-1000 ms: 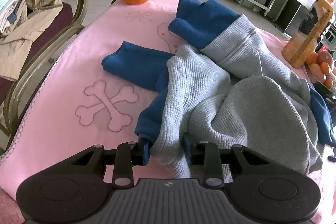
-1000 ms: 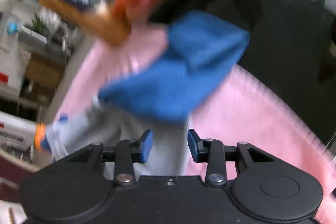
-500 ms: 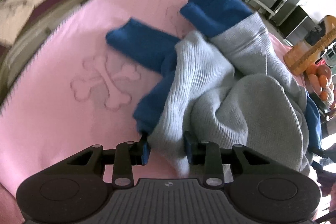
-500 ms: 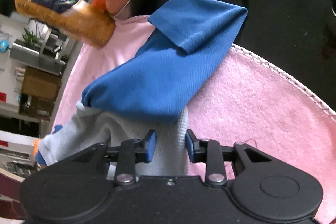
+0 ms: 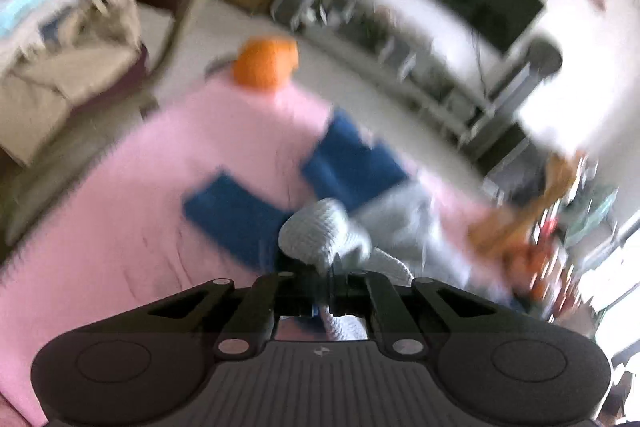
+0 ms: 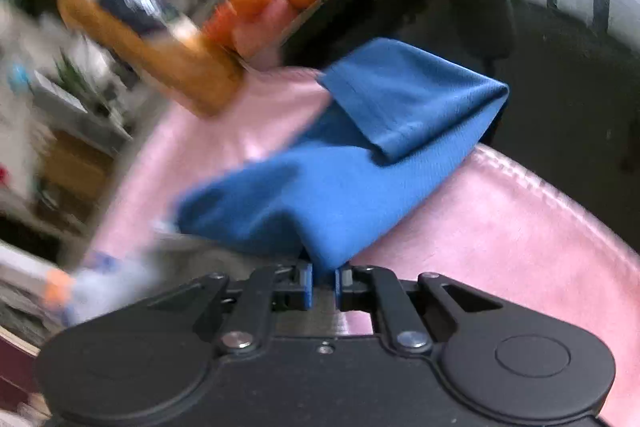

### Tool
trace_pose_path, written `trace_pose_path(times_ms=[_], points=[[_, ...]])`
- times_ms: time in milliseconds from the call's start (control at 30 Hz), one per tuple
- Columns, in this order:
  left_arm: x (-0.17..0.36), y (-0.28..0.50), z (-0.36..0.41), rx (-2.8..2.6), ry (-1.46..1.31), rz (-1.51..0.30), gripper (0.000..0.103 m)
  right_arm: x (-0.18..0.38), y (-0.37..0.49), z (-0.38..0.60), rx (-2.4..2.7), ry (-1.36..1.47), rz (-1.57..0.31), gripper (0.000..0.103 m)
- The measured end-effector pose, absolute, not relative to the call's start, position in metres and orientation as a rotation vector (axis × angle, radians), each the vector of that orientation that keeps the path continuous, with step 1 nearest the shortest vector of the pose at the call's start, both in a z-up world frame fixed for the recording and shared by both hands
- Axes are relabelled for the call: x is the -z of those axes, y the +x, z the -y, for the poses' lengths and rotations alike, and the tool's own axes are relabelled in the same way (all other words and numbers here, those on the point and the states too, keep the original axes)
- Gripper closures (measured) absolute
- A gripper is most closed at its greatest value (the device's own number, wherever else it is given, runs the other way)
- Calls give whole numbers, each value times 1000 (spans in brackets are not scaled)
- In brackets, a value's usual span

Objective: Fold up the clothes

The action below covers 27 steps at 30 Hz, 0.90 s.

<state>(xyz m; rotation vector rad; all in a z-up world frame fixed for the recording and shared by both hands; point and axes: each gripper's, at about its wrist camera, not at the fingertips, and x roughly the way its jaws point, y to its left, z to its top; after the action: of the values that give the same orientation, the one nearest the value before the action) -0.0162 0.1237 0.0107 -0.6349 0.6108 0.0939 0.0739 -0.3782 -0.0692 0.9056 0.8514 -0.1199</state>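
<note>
The left gripper [image 5: 325, 281] pointed downward over the pink cloth [image 5: 120, 227] covering the worktop, its jaws pressed together on a bunched fold of the grey knit part of the garment [image 5: 320, 231], which humped up just ahead of them. The garment's blue sleeves [image 5: 236, 211] lay flat toward the worktop's middle, and an orange [image 5: 266, 61] sat at its far edge. The right gripper [image 6: 322, 285] tilted steeply down near the worktop's right edge; its jaws were closing, pinching the garment's blue cloth [image 6: 340, 187], which rose in a fold from them. A juice bottle [image 6: 148, 43] and fruit tray [image 6: 344, 3] stood beyond
</note>
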Motion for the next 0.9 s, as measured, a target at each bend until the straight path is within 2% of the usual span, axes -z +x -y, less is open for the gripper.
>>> trace_pose_path(times_ms=[133, 200, 300, 367, 433, 733, 800, 867, 900], points=[[-9, -20, -157, -216, -712, -602, 98, 51, 36, 376, -14, 1048, -849, 94], [4, -15, -156, -259, -695, -673, 98, 67, 30, 365, -53, 1042, -942, 93], [19, -12, -140, -290, -594, -760, 96, 92, 35, 348, -85, 998, -1084, 84], [26, -13, -130, -296, -529, -796, 83, 96, 36, 345, -99, 964, -1106, 76], [33, -15, -124, -296, -480, -825, 71, 97, 35, 344, -111, 937, -1106, 61], [66, -16, -152, -274, -620, -893, 68, 110, 22, 349, -114, 1005, -1073, 58], [73, -11, -158, -250, -695, -903, 73, 114, 23, 349, -104, 1050, -1051, 58], [78, -8, -161, -237, -761, -902, 83, 118, 25, 347, -90, 1079, -1031, 64], [79, -8, -163, -232, -787, -896, 98, 118, 26, 345, -77, 1062, -1029, 80]])
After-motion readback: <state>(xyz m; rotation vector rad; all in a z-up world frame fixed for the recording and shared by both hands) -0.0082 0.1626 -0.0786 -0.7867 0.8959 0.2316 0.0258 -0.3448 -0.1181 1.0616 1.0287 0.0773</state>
